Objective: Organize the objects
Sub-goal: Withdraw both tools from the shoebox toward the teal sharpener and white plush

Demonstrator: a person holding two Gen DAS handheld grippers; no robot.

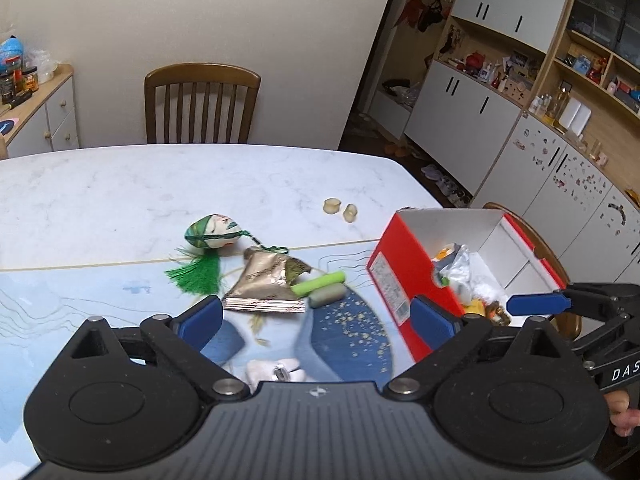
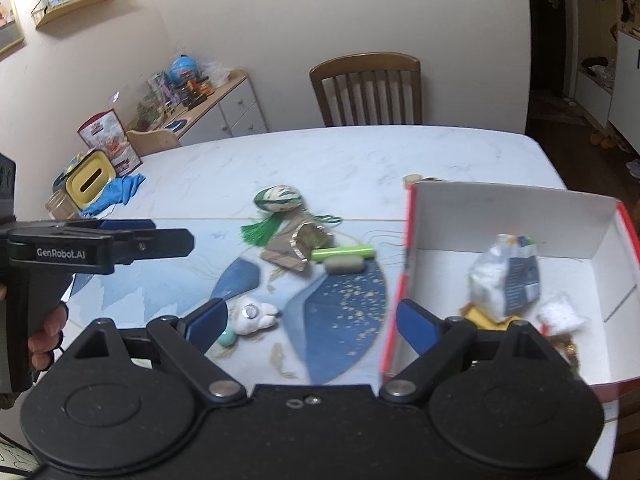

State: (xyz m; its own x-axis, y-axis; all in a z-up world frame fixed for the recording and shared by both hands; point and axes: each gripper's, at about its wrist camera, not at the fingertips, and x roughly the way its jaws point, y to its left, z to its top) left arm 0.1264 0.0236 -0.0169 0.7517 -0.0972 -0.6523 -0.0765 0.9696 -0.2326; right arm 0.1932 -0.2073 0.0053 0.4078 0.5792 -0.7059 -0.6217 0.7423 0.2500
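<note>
My left gripper is open and empty over the blue mat, pointing at a gold foil packet, a green stick and a grey-green piece. Behind them lies an egg-shaped ornament with a green tassel. A red box with a white inside stands to the right, holding a plastic bag and small items. My right gripper is open and empty, one finger over the box's left wall. A white toy and a teal ball lie by its left finger.
Two small beige pieces sit on the marble table behind the box. A wooden chair stands at the far edge. A yellow container and a blue cloth are at the far left. Cupboards line the right wall.
</note>
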